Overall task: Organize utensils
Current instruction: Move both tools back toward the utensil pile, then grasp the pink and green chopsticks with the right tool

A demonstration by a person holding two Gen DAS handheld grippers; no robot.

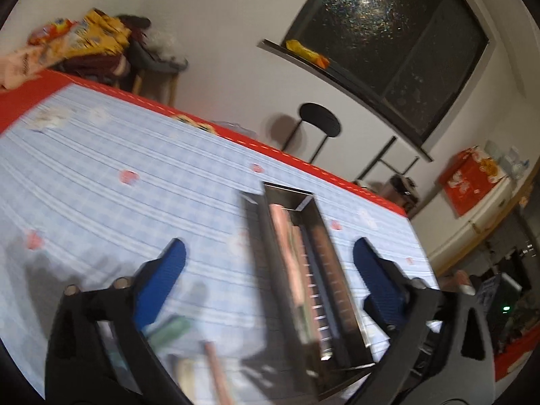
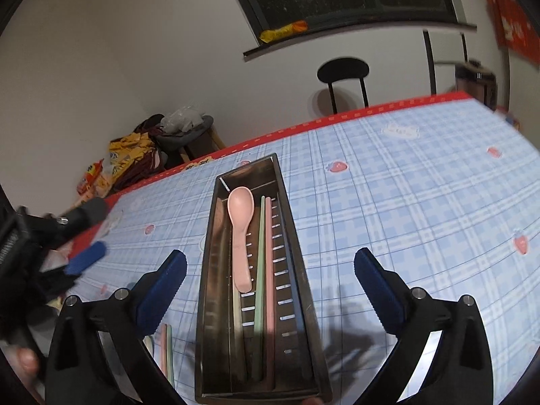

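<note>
A long metal utensil tray (image 2: 305, 290) lies on the blue checked tablecloth, between my right gripper's open blue fingers. Inside it lie a pink spoon (image 2: 239, 233), a green chopstick (image 2: 260, 290) and a pink chopstick (image 2: 269, 290). My right gripper (image 2: 270, 270) is open and empty above the tray. More pink and green chopsticks (image 2: 166, 351) lie on the cloth left of the tray. In the blurred left wrist view the tray (image 1: 341, 290) also shows, with my left gripper (image 1: 270, 270) open and empty above it. A pink stick (image 1: 216, 371) and a green one (image 1: 170, 330) lie near its left finger.
The other gripper's blue finger (image 2: 86, 258) shows at the left edge of the right wrist view. The table has a red border (image 2: 337, 118). A black chair (image 2: 344, 74) stands behind it, and snack bags (image 2: 128, 158) sit on a stool at the far left.
</note>
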